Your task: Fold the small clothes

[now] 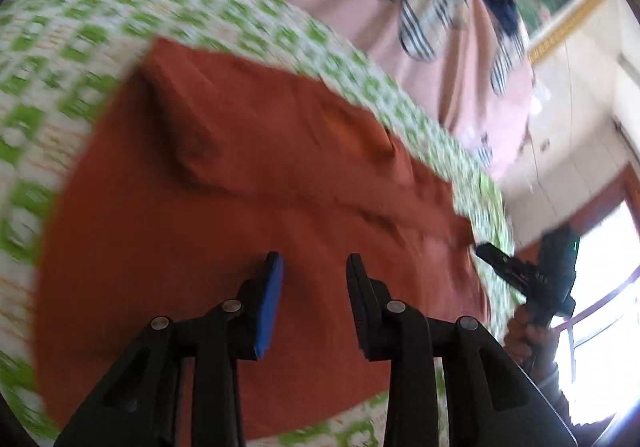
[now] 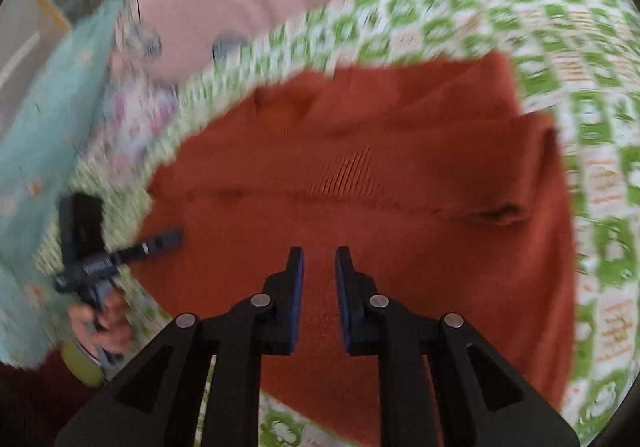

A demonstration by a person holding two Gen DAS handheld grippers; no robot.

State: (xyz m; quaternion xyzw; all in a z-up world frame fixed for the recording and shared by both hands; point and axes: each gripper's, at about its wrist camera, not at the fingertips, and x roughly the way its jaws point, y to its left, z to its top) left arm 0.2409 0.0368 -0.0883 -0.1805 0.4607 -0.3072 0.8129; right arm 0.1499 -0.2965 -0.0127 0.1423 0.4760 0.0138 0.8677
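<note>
In the left wrist view, our left gripper (image 1: 316,259) sits at bottom centre with its jaws apart and nothing between them, above the rust-red garment (image 1: 248,207) that fills the middle of the frame. The garment lies on a green-and-white checked cloth (image 1: 80,35). At the right edge we see the right gripper (image 1: 516,271). In the right wrist view, that gripper (image 2: 318,253) is likewise parted and empty over the garment's centre.
</note>
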